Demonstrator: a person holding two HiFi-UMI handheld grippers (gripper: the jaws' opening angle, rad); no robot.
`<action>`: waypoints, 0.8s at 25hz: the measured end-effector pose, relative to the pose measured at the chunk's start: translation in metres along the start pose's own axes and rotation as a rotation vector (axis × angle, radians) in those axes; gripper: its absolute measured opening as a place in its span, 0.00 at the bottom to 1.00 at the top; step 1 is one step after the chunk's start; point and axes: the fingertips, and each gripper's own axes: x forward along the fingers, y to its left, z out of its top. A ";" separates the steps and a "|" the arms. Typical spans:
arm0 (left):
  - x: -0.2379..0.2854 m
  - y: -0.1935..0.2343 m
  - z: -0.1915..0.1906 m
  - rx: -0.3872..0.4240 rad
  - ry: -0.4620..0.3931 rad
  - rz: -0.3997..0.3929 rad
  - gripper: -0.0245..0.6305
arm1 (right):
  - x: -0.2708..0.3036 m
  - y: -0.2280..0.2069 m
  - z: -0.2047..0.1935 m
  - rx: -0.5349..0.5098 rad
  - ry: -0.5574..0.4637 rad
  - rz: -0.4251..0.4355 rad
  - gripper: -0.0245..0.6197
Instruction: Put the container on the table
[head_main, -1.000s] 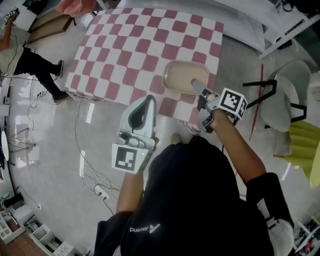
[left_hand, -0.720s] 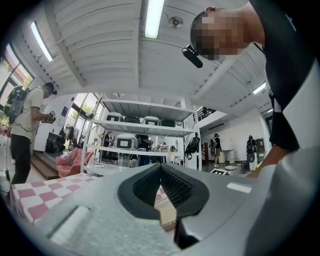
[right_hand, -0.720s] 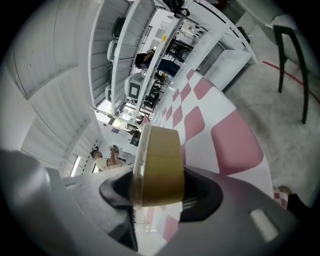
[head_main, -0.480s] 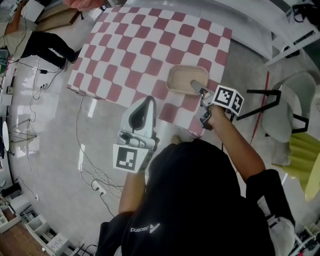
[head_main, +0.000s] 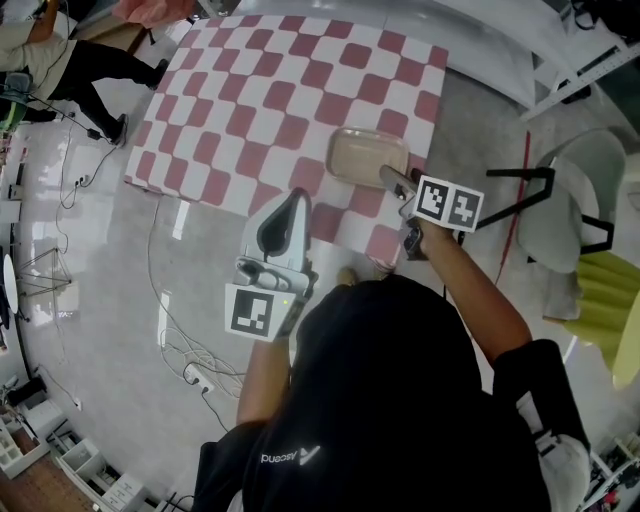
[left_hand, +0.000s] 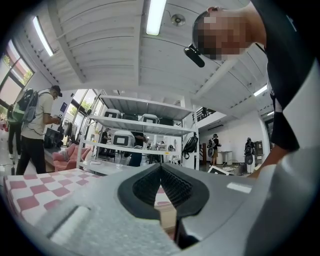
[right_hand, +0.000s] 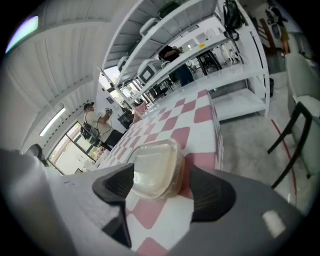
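Container (head_main: 368, 157) rests on table (head_main: 260, 90) between parted jaws of right tool (head_main: 395, 180); left tool (left_hand: 161, 169) closed, empty

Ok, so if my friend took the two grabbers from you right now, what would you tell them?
Left gripper: shut, nothing in it, held over the floor short of the table.
Right gripper: open, one jaw on each side of the container, not squeezing it.
The container sits flat on the checked table, near the right edge on the person's side.
Done: the container looks to be set down on the table.
Left: probably just draw the right gripper straight back without bumping the container.
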 end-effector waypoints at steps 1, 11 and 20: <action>0.001 0.000 0.000 -0.002 0.000 -0.003 0.05 | -0.004 0.002 0.006 -0.052 -0.031 -0.002 0.56; 0.010 -0.006 0.003 -0.021 -0.012 -0.053 0.05 | -0.087 0.108 0.051 -0.672 -0.458 0.304 0.23; 0.018 -0.017 0.003 -0.029 -0.005 -0.123 0.05 | -0.120 0.173 0.035 -0.880 -0.539 0.438 0.05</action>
